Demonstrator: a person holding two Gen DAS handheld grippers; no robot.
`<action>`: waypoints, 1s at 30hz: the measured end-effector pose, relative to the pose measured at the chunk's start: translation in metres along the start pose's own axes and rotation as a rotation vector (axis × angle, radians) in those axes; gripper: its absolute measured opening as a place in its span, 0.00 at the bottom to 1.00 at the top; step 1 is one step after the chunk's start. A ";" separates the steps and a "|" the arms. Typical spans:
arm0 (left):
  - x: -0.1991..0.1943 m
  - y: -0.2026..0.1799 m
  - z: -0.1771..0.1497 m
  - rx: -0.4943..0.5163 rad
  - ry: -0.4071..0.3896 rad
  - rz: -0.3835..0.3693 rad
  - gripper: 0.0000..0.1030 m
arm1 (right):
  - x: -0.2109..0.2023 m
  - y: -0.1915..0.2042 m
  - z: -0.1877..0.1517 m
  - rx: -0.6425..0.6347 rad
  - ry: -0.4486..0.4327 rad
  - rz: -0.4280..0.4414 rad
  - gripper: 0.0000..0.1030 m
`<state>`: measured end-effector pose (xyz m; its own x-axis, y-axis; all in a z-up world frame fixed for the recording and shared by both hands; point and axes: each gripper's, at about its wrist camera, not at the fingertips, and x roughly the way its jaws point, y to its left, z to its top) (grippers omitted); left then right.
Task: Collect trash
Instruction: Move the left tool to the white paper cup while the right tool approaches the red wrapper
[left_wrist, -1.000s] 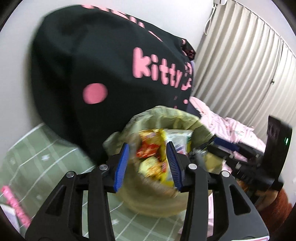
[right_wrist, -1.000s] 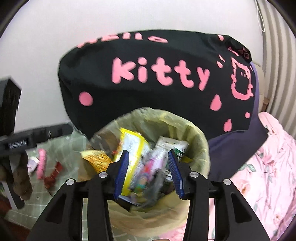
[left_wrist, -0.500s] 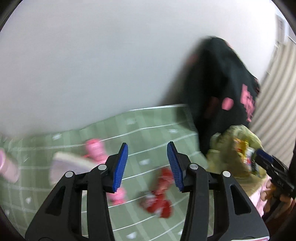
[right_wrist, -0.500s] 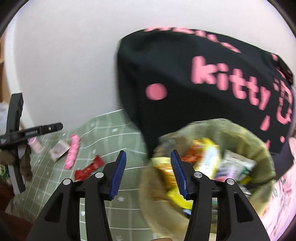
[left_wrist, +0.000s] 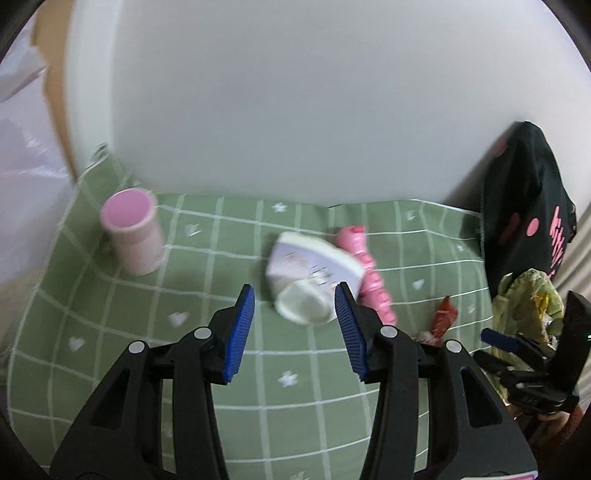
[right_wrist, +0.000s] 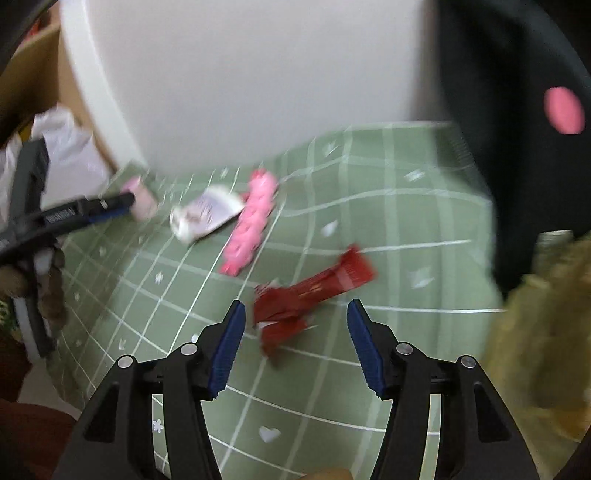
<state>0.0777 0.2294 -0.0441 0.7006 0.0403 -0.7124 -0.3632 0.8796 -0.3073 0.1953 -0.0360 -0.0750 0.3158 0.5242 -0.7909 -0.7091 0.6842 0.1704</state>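
Trash lies on a green checked cloth (left_wrist: 295, 387). A squashed white tube (left_wrist: 310, 280) lies just ahead of my open, empty left gripper (left_wrist: 295, 328); it also shows in the right wrist view (right_wrist: 207, 214). A pink wrapper (left_wrist: 369, 273) lies beside it, also seen in the right wrist view (right_wrist: 255, 221). A red wrapper (right_wrist: 310, 291) lies just ahead of my open, empty right gripper (right_wrist: 293, 343), and it shows in the left wrist view (left_wrist: 443, 317). The bin with a yellowish bag (left_wrist: 528, 302) holds snack wrappers at the right.
A pink cup (left_wrist: 133, 232) stands upright at the cloth's far left. A black Hello Kitty bag (left_wrist: 524, 206) leans on the white wall (left_wrist: 295, 92) behind the bin (right_wrist: 546, 325). A cardboard box and white plastic (right_wrist: 66, 147) sit at the left.
Both grippers swung left, away from the bin and down toward the cloth. The left now faces the white tube, the right faces the red wrapper. Both stayed open.
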 end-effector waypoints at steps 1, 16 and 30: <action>-0.002 0.006 -0.003 -0.004 0.004 0.012 0.42 | 0.007 0.004 0.000 -0.007 0.015 0.005 0.52; 0.029 0.015 -0.002 -0.062 0.076 -0.057 0.51 | 0.054 0.011 -0.010 -0.076 0.133 -0.031 0.52; 0.070 0.006 0.005 -0.099 0.128 -0.057 0.53 | 0.053 0.017 -0.015 -0.161 0.184 -0.089 0.53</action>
<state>0.1278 0.2405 -0.0928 0.6400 -0.0751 -0.7647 -0.3882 0.8273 -0.4060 0.1906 -0.0037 -0.1226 0.2719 0.3545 -0.8947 -0.7794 0.6264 0.0114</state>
